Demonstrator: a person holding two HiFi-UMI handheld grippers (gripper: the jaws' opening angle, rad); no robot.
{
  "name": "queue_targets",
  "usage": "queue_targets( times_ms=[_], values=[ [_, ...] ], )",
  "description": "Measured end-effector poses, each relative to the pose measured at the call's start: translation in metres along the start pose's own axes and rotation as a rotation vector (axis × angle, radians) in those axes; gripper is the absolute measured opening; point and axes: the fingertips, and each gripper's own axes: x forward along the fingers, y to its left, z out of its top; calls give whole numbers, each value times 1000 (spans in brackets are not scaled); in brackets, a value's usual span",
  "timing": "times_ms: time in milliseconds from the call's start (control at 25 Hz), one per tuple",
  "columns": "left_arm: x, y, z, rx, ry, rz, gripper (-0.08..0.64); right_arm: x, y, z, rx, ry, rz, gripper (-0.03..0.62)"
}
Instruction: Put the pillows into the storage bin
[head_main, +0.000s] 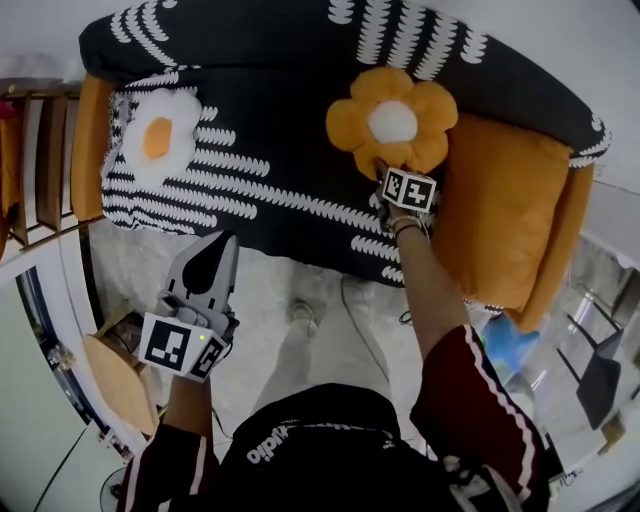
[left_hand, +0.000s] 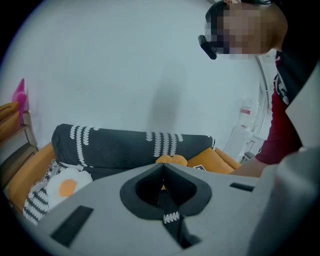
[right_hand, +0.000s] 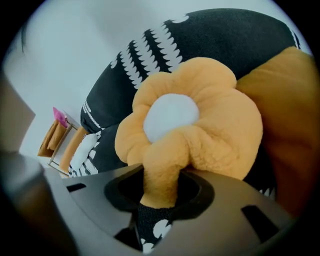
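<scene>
1. Only the right gripper view shows the grip: the right gripper (right_hand: 161, 190) has its fingers clamped on one petal of the flower pillow (right_hand: 200, 125).
2. Only the head view places the left gripper (head_main: 212, 245) off the sofa (head_main: 280, 90), over the floor. Its own view shows its fingers together, holding nothing.
3. The flower pillow lies flat on the sofa seat, white centre up, just beside the orange cushion (head_main: 505, 200). Being round, it has no clear long axis.
4. The fried-egg pillow (head_main: 155, 138) lies yolk up at the seat's left end.

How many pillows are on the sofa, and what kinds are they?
Flower pillow: 1
Fried-egg pillow: 1
Plain orange pillow: 1
Black-and-white striped pillow: 1
Total: 4
</scene>
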Motion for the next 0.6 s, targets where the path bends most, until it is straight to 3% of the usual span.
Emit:
queue_targets(
  times_ms=[200,400,600],
  values=[
    [-11,-5,7,-10,-33,-10,5,-24,9,9,-96,-20,-18,73],
    [-43,-7,23,3,-100,-8,5,-69,34,27,-205,-60,-19,60],
    [-90,-5,36,14,-169,16,5,-127,68,38,-254,-102,-7,55]
  ],
)
